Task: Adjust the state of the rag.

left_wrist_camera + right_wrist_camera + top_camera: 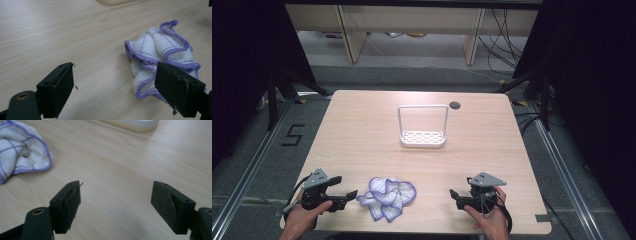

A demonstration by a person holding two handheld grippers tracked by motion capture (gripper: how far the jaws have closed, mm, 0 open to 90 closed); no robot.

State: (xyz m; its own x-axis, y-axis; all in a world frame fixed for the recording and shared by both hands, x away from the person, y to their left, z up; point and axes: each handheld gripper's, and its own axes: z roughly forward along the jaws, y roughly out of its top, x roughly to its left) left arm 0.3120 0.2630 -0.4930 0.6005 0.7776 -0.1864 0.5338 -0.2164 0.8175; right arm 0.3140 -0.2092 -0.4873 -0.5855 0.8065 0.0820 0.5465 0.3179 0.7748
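A crumpled white cloth [387,197] with purple edging lies near the table's front edge, between my two grippers. In the left gripper view the cloth [160,52] sits just ahead and to the right of the jaws. My left gripper [343,199] is open, its tips close to the cloth's left side, nothing between the pads [60,87]. My right gripper [455,196] is open too, a short way right of the cloth, over bare wood. The right gripper view has the cloth [21,151] at its upper left.
A white rack [422,126] with a tall wire handle and a slotted base stands mid-table, beyond the cloth. A small dark grommet hole [455,105] sits behind it. Light wood table [362,140]; floor rails and cables surround it.
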